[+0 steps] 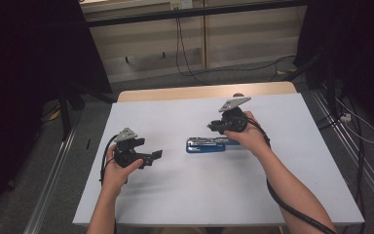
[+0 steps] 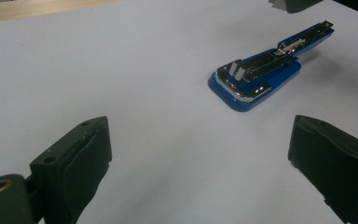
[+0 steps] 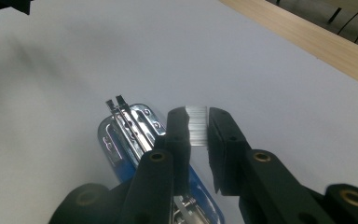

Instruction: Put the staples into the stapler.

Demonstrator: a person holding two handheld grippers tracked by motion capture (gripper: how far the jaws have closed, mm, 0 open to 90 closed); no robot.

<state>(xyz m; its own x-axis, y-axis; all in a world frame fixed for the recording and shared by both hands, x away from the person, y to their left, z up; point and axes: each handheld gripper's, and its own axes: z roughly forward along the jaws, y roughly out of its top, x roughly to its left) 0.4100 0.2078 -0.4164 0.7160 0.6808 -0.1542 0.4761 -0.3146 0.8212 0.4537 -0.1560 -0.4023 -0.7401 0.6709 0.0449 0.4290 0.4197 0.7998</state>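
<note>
Above the blue stapler (image 1: pixel 205 145), which lies opened flat near the middle of the white table (image 1: pixel 175 195) with its metal channel bared: right gripper (image 3: pixel 198 122) clamped on a short silver strip of staples (image 3: pixel 197 125), poised just over the stapler's rear half. To the left of the stapler, well apart from it: left gripper (image 1: pixel 157 155) with jaws spread wide, holding nothing, aimed at the stapler's front end. Step in hand, by judgement: loading staples. Next move calls for lowering the strip level, lined up with the channel, then letting go; likely also steadying the stapler with the free gripper. Hard to make out: whether the channel already holds staples. Rear of the stapler hidden behind the right gripper's own jaws in its view.
</note>
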